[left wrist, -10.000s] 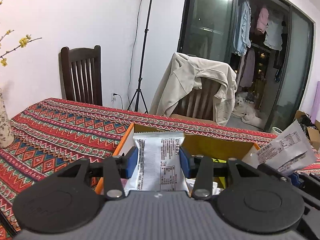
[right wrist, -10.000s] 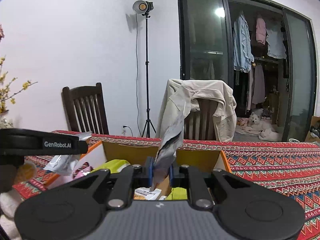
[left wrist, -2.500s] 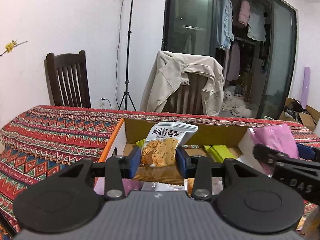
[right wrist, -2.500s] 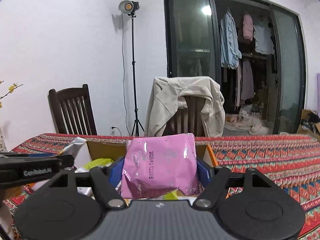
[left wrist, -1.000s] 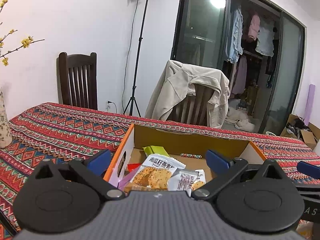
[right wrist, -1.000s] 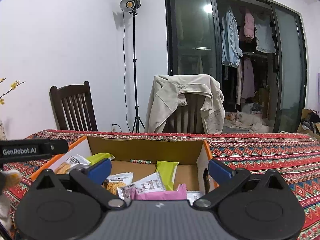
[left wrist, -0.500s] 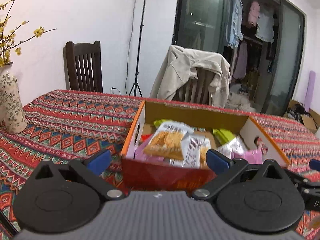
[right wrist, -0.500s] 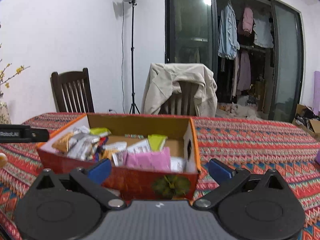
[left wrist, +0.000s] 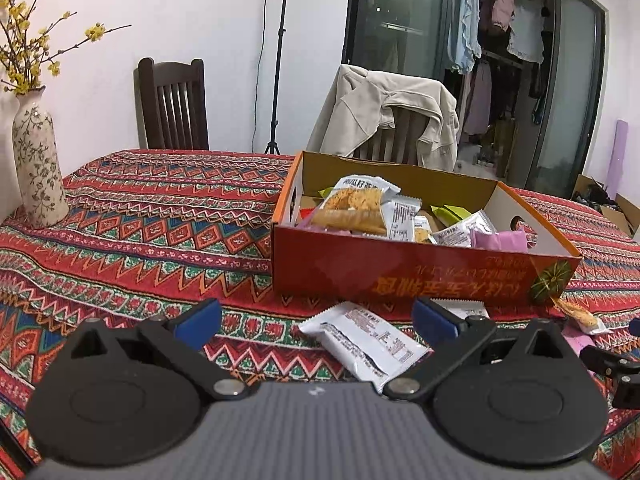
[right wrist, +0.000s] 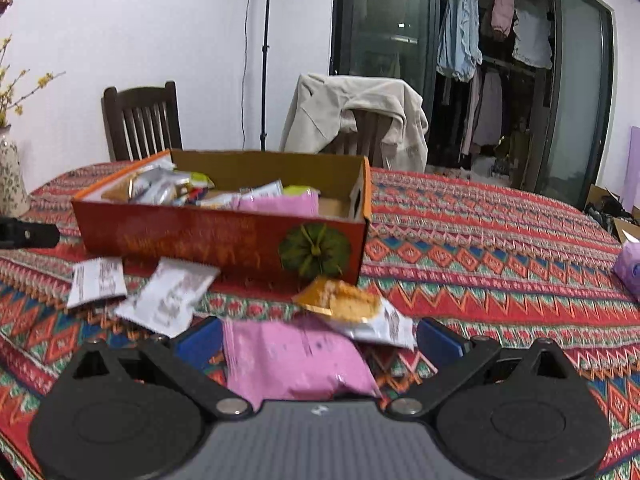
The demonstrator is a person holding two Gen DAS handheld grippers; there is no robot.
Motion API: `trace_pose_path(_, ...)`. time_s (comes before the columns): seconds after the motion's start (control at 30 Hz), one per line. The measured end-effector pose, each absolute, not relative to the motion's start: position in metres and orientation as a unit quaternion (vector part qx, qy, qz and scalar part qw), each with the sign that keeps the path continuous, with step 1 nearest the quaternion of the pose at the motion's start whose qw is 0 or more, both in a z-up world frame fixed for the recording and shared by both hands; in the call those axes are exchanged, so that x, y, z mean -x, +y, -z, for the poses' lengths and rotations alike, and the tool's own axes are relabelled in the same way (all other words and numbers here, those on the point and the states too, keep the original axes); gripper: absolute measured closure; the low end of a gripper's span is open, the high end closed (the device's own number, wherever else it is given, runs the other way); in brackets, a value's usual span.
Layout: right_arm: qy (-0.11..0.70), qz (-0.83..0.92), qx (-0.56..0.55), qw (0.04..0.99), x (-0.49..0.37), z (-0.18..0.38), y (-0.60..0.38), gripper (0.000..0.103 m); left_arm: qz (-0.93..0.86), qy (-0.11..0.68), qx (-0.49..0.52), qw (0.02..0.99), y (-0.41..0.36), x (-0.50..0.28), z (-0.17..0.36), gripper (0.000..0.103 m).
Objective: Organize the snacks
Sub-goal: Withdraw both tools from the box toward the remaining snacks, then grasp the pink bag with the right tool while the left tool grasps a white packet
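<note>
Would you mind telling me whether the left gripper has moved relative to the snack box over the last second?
Yes. The left gripper has pulled back toward the person: the snack box now lies wholly beyond its open fingertips, front wall visible.

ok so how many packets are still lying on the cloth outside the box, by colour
white packets: 2
pink packet: 1
orange packet: 1
total: 4
</note>
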State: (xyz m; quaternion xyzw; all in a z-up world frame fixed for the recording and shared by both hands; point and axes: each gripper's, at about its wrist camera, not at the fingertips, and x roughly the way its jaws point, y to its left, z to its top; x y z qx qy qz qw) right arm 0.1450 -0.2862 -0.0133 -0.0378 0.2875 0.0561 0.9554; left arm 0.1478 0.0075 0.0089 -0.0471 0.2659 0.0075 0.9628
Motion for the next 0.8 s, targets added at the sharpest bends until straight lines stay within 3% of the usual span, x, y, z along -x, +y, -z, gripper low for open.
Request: trace_pose_path(0.8,0.357,-0.059,0.015,0.932,-0.187,0.045,-0.273,0.0,0.0,0.295,0.08,0.952,0.021,-0.154,0.008,0.0)
